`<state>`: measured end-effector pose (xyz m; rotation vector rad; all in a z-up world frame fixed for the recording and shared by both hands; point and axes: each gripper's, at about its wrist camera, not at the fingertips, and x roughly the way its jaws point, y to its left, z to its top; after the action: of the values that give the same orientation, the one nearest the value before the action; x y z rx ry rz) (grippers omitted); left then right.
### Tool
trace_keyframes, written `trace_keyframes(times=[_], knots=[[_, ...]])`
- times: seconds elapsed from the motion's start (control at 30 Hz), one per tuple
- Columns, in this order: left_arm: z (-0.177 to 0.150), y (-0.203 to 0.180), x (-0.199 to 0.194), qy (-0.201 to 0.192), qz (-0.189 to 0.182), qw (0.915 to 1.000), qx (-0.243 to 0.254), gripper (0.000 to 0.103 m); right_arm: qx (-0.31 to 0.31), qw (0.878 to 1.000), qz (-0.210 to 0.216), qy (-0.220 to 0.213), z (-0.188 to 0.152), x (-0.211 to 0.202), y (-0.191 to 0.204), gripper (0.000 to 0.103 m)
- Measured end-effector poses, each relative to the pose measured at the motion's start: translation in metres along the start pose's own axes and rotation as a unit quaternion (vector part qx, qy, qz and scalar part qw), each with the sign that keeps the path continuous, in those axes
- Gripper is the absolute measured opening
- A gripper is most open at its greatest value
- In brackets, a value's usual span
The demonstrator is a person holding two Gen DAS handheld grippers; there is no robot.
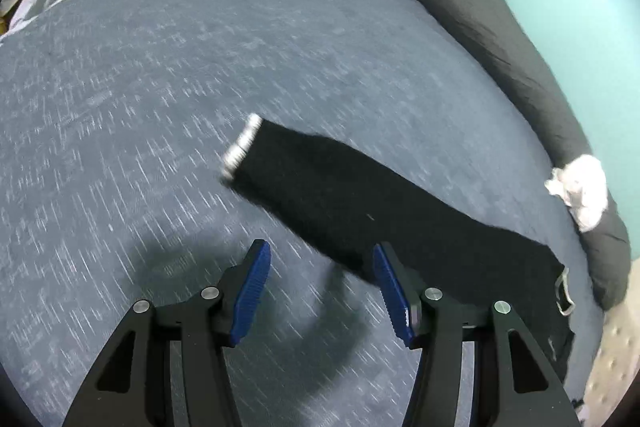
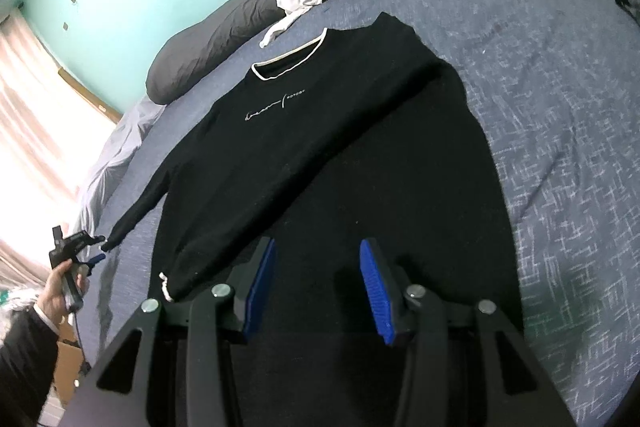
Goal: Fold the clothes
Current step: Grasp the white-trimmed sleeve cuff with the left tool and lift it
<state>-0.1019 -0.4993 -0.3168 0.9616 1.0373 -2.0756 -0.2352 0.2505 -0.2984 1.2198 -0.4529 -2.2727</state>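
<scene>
Black sweater (image 2: 320, 155): flat on our blue bedspread (image 2: 560, 107). Our left gripper (image 1: 320, 283): released, beside sleeve cuff (image 1: 242, 147). Our right gripper (image 2: 318, 279): released, above hem, nothing grasped.

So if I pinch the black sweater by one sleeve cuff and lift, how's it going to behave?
Probably floppy: the black sweater lies flat and limp on the bedspread, so the sleeve would likely rise first and the body trail after. It looks like a soft knit, so it may drag on the textured cover rather than slide. Nothing rigid shows.
</scene>
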Motion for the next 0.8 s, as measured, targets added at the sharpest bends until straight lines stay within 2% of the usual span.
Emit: trace_keyframes(times=[0.13,0.3,0.33,0.4,0.43,0.47,0.63,0.8], knots=[[0.011,0.012,0.013,0.004,-0.001,0.9995,-0.032,0.058,-0.005,1.0,-0.003,-0.003,-0.001,0.0,0.001,0.045],[0.017,0.013,0.023,0.002,0.001,0.9995,-0.033,0.056,-0.012,1.0,-0.009,-0.005,-0.001,0.002,0.003,0.045],[0.018,0.01,0.025,0.002,0.003,0.9997,-0.026,0.051,-0.013,1.0,-0.011,-0.005,-0.001,0.002,0.002,0.045],[0.02,0.005,0.028,0.002,0.008,0.9999,-0.012,0.031,-0.014,1.0,-0.013,-0.004,-0.001,0.003,0.002,0.045],[0.021,0.001,0.029,0.002,0.013,0.9999,-0.002,0.018,-0.013,1.0,-0.012,-0.003,-0.002,0.004,0.001,0.045],[0.02,-0.003,0.03,0.001,0.021,0.9997,0.012,0.013,-0.01,1.0,-0.01,-0.002,-0.002,0.005,0.0,0.045],[0.022,-0.024,0.011,-0.019,0.018,0.9987,0.043,0.008,-0.001,1.0,-0.006,0.003,-0.004,0.008,-0.004,0.045],[0.018,-0.074,-0.019,-0.043,-0.005,0.9945,0.096,0.007,0.007,1.0,0.003,0.001,-0.004,0.006,-0.007,0.045]])
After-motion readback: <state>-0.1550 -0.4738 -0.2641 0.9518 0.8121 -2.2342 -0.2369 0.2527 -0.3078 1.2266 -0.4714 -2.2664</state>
